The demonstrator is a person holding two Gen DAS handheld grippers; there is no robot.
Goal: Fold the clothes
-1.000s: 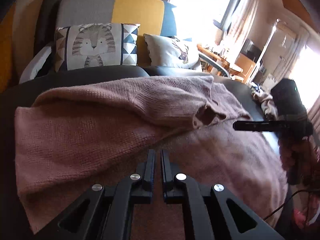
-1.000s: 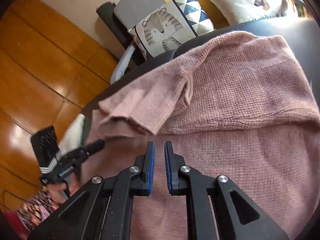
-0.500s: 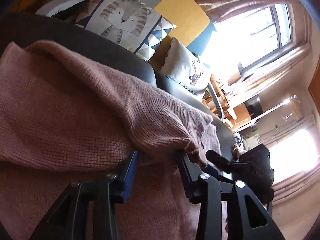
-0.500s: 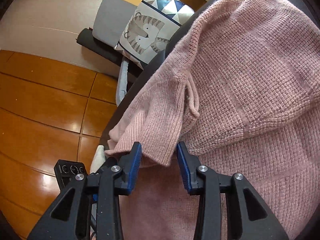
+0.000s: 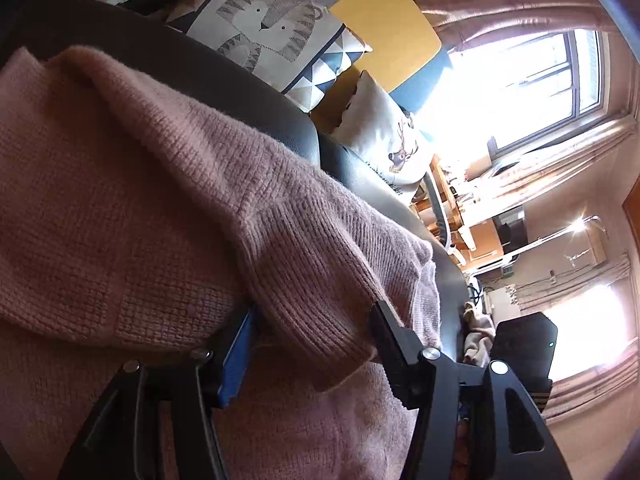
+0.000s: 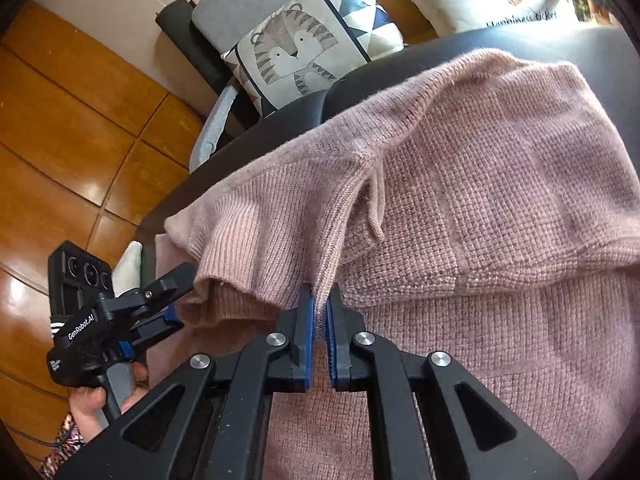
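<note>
- Left wrist view: left hand-held gripper spread wide, the ribbed cuff of the pink knit sweater sits between its fingers. Can't tell if either pad touches the knit.
- Sweater lies over a dark padded surface, spreading left of and under the gripper.
- Ahead of it: tiger cushion, deer cushion further right, bright window beyond.
- Right wrist view: right hand-held gripper closed narrow, blue pads pinching a fold of the sweater at the sleeve's edge.
- Sleeve cuff hangs just left of the right gripper's tips; the left hand-held gripper is at that cuff, fingers apart, the person's hand on its handle.
- Sweater body spreads right of and below the gripper, on the dark surface.
- Tiger cushion ahead, wood floor far left.
</note>
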